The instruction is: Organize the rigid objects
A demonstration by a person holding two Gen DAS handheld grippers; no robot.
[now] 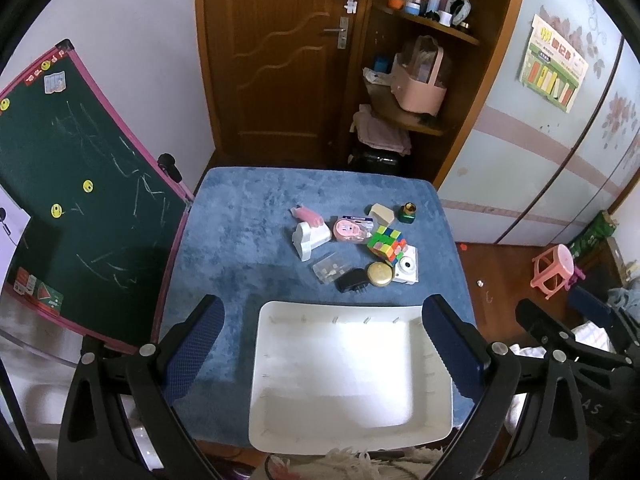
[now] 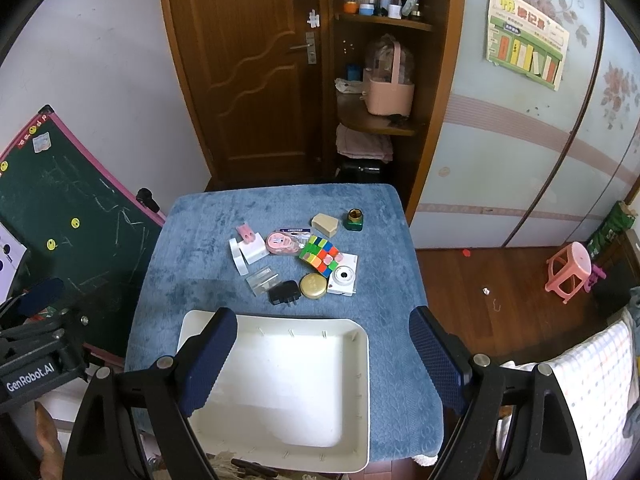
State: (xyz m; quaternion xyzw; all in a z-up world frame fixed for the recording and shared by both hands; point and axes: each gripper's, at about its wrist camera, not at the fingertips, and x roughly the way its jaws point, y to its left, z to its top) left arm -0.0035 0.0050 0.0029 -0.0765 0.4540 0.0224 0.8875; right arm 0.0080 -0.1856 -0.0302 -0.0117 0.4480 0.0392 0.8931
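Small square table [image 1: 248, 216] wrapped in a plush blue cover with a knitted-looking cable pattern, parked in a bedroom corner. Behind it a brown wooden door [image 1: 276, 60] with wavy carved panels, next to open corner shelves [image 1: 424, 28] crammed with bottles and a pink basket. Green chalkboard [image 1: 76, 184] with a pink frame leaning on the left, scribbled all over. Pale sliding wardrobe [image 2: 520, 140] with flower prints on the right, dark wood floor, pink plastic stool [image 2: 568, 270] over there too. On the near half of the cloth, a smooth white plastic tray [image 1: 276, 432], rectangular with rounded corners, nothing in it. Beyond that, bunched mid-table: bright rubik's cube [image 1: 387, 243], white toy camera [image 1: 407, 268] tucked against it, round gold tin [image 1: 380, 274], black charger [image 1: 353, 281] touching the tin, clear little plastic box [image 1: 329, 267], white holder [image 1: 310, 238], pink clip [image 1: 306, 215], pink tape dispenser [image 1: 349, 229], beige wedge block [image 1: 382, 214] and a green-and-gold bottle [image 1: 408, 213]. Left gripper [image 1: 324, 356] hanging above the tray, blue textured pads spread wide, gripping nothing. Right gripper [image 2: 320, 356] same deal, jaws wide apart and empty, above the tray's right side.
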